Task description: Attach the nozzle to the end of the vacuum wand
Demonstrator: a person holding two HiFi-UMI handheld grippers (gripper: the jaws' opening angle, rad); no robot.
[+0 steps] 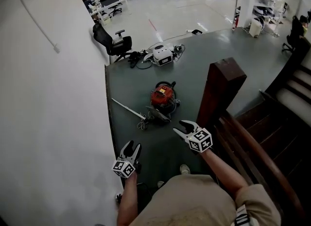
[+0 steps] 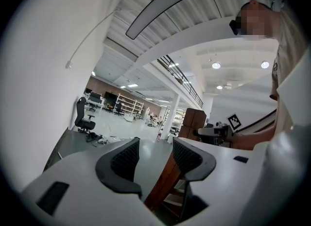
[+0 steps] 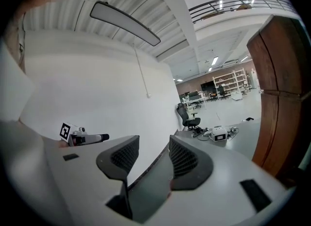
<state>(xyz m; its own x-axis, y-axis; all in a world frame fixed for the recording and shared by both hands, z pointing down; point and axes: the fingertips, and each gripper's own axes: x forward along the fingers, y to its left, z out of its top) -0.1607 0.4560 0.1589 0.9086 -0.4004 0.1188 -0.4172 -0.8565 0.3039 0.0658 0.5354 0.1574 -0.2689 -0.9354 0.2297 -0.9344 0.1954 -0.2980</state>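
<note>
The dark grey-green floor [image 1: 214,50] runs along the white wall [image 1: 48,123] on the left and meets a paler floor [image 1: 170,6] farther off. A red vacuum cleaner [image 1: 163,97] stands on it, with a dark hose [image 1: 156,117] bundled just in front. A thin silver wand [image 1: 127,108] lies slantwise beside the hose. Well beyond sit a black office chair [image 1: 112,43] and a white device [image 1: 163,55] among loose cables. A wooden post [image 1: 221,89] rises from the floor at the right.

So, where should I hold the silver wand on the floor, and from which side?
The wand is best gripped at its bare middle, probably from above: it lies flat on the floor, thin and straight, and its right end meets clutter beside the red vacuum.
</note>
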